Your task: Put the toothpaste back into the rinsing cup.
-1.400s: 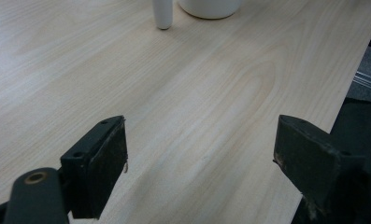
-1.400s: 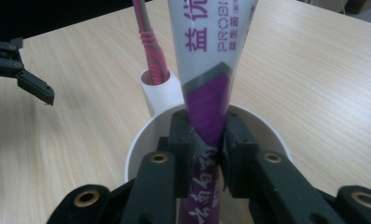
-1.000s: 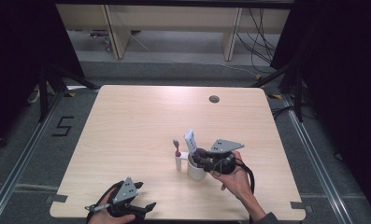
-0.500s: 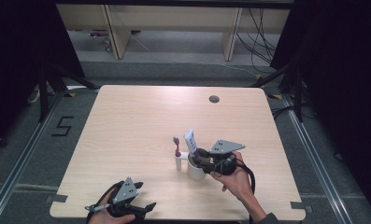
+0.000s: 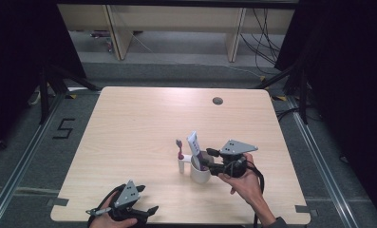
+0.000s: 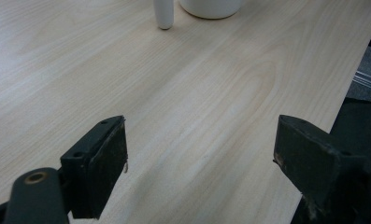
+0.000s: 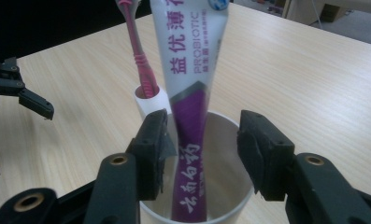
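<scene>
**A:** What do we see from the high view?

**B:** A pale wooden table [image 5: 129, 128]. Near its front stands a white plastic cup [image 5: 200, 173] with a white-and-purple toothpaste tube [image 5: 195, 148] upright inside, cap end down. Touching the cup's left side is a small white cylindrical holder [image 5: 181, 165] with a pink toothbrush [image 5: 179, 148] standing in it. Our right gripper [image 5: 208, 160] sits at the cup's rim. Our left gripper [image 5: 150, 210] rests near the front edge, well apart from the cup.

**A:** And from the left gripper view?

**B:** The left jaws stand wide apart with only bare tabletop between them. It seems parked, keeping out of the way. The bases of the holder [image 6: 164, 13] and cup [image 6: 211, 7] appear at the top.

**A:** And the right gripper view?

**B:** The right gripper [image 7: 204, 135] straddles the tube [image 7: 189, 93], its jaws having just been opening; clear gaps show on both sides, so nothing is gripped. We judge the tube has been set into the cup [image 7: 230, 140] and leans on the rim unaided.

**A:** Anything in the way?

**B:** The toothbrush [image 7: 137, 51] and its holder [image 7: 151, 101] stand just behind the left jaw, so a careless withdrawal could knock them.
</scene>
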Action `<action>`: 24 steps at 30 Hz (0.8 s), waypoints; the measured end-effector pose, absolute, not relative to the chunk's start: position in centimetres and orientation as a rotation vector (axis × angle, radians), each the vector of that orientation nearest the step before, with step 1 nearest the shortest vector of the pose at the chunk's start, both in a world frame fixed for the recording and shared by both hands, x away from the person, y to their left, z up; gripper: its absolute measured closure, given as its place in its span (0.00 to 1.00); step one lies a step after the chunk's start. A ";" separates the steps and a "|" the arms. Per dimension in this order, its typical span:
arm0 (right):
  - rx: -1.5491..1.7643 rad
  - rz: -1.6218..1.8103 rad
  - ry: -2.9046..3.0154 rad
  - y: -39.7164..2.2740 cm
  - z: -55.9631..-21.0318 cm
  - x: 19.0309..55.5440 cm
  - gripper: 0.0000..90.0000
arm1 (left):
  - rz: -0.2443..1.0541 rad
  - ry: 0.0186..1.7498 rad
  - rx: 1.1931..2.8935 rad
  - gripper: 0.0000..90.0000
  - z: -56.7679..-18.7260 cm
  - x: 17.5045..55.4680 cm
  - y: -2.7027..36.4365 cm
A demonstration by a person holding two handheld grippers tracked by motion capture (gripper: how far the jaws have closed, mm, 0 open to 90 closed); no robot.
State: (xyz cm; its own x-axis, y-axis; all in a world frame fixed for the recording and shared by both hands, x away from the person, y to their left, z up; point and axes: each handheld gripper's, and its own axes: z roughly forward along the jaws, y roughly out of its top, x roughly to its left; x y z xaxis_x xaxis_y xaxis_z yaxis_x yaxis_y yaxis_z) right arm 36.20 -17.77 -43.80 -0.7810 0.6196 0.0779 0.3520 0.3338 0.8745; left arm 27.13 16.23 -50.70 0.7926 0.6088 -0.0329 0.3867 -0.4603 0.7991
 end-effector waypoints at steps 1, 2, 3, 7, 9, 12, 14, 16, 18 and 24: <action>0.881 1.407 2.325 -18.0 -43.7 36.2 0.58 | 0.324 0.736 2.110 0.19 -50.7 27.1 16.2; 0.896 1.414 2.328 -18.1 -43.6 36.1 0.58 | 0.326 0.734 2.109 0.19 -50.7 27.1 16.2; 0.908 1.411 2.308 -18.2 -43.6 36.0 0.57 | 0.322 0.735 2.106 0.19 -50.7 27.1 16.2; 0.912 1.411 2.293 -18.9 -43.3 36.1 0.53 | 0.331 0.734 2.104 0.19 -50.7 27.1 16.2; 0.906 1.417 2.280 -19.4 -43.3 36.2 0.52 | 0.331 0.737 2.104 0.19 -50.7 27.1 16.2; 0.960 1.420 2.274 -20.0 -43.3 36.1 0.49 | 0.332 0.738 2.105 0.19 -50.7 27.1 16.2; 0.958 1.398 2.258 -20.5 -43.3 36.1 0.48 | 0.334 0.740 2.102 0.19 -50.7 27.1 16.2; 0.977 1.399 2.257 -20.9 -43.3 36.1 0.47 | 0.324 0.753 2.081 0.19 -50.7 27.1 16.1; 1.018 1.426 2.247 -21.1 -43.5 35.9 0.46 | 0.327 0.744 2.103 0.19 -50.7 27.1 16.2; 1.031 1.401 2.227 -22.1 -43.6 35.9 0.43 | 0.328 0.748 2.105 0.19 -50.6 27.1 16.3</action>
